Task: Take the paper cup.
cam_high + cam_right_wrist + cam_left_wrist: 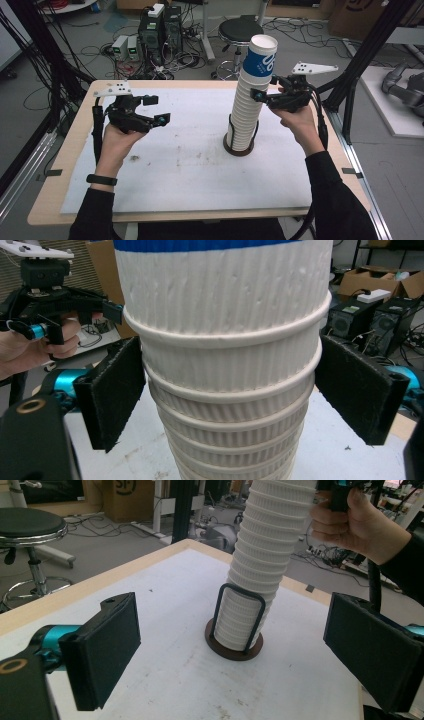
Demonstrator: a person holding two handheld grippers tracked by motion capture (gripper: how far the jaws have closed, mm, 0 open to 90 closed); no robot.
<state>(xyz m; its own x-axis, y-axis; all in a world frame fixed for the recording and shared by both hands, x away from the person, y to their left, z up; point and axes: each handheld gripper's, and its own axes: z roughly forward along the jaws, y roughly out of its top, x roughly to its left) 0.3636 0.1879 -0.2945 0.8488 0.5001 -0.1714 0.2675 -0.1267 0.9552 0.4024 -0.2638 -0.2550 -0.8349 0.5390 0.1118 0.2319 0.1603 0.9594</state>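
Jaws of the right gripper (230,390) straddle the cup stack (248,105) in its holder (238,148) mid-desk, apart, barely touching; squeeze squarely beneath one rim, lift straight. Left gripper (240,655) hangs open.

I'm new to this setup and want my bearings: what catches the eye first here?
A tall stack of white ribbed paper cups, topped by a blue-banded cup, leans up from a dark wire holder on the white mat. The right gripper straddles the stack near its top; the left gripper waits open, apart.
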